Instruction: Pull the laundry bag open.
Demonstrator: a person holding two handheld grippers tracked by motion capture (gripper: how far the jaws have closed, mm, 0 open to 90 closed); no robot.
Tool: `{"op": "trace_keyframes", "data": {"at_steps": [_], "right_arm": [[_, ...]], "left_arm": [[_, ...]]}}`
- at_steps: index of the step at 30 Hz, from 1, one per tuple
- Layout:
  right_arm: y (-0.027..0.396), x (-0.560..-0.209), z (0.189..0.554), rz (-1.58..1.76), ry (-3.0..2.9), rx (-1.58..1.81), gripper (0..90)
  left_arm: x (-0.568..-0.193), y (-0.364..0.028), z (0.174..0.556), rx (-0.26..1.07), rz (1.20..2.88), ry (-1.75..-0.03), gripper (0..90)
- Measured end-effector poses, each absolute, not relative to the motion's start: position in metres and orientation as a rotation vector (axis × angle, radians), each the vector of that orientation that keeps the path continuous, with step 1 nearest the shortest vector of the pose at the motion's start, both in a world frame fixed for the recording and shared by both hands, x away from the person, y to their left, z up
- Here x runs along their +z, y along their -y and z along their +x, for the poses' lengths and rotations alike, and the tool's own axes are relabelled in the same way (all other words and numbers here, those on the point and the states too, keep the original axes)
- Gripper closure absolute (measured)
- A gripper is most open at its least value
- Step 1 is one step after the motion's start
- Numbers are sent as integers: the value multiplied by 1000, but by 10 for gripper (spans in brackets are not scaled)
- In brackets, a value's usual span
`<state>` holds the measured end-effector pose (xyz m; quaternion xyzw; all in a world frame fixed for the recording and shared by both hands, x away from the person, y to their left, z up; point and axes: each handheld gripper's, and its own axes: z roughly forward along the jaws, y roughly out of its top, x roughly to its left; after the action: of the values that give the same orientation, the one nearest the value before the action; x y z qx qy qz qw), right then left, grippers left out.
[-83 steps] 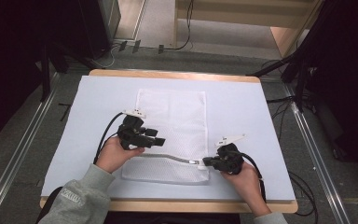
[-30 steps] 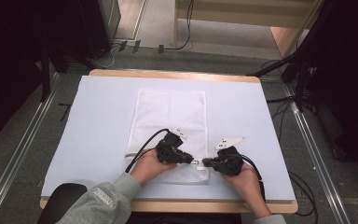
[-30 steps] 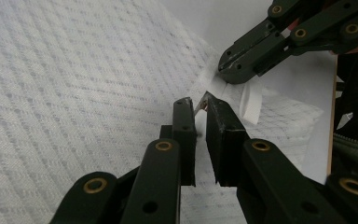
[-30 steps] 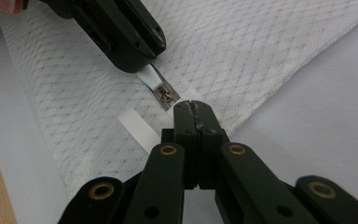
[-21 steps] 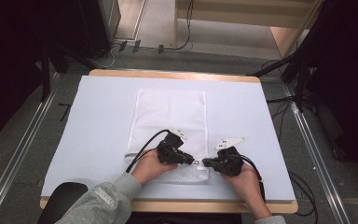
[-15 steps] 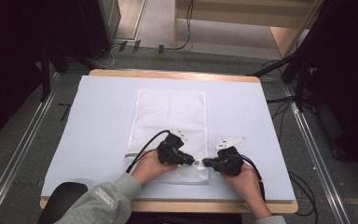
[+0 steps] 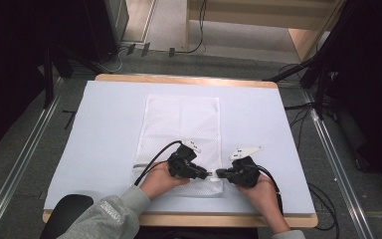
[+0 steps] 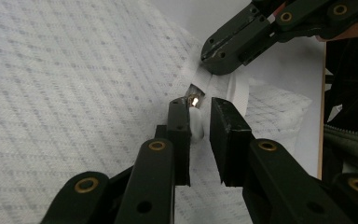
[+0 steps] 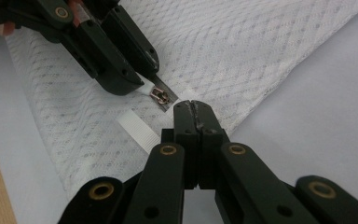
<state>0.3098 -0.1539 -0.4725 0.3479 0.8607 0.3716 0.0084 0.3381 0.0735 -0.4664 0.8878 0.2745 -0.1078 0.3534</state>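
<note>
White mesh bag [image 7: 181, 124], two hand-held grippers

Bare table [image 7: 104, 129] around mesh bag [image 7: 181, 119]

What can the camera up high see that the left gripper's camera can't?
From up high you get the big picture: the whole mesh bag lying flat on the table, and a grey sleeve reaching in. The left gripper view gets the tiny stuff: the shiny zipper slider and a white pull tab between the left gripper's jaws. Those jaws have just been opening, and the tab touches one of them. Both views share the bag's mesh and the right gripper, shut on the bag's edge.
</note>
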Motion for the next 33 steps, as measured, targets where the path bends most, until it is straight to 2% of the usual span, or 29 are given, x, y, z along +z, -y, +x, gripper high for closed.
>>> {"op": "trace_keyframes", "data": {"at_steps": [6, 13, 17, 33], "right_arm": [[154, -472, 310, 1082, -2687, 1160, 900], [153, -472, 310, 1084, -2686, 1152, 900], [152, -471, 312, 1119, -2695, 1144, 900], [140, -472, 311, 973, -2668, 1135, 900]], "left_arm": [[-468, -72, 338, -285, 2285, -712, 796], [-471, -69, 340, -291, 2265, -733, 863], [-471, -69, 340, -283, 2270, -732, 871], [-470, -72, 347, -387, 2252, -805, 879]]}}
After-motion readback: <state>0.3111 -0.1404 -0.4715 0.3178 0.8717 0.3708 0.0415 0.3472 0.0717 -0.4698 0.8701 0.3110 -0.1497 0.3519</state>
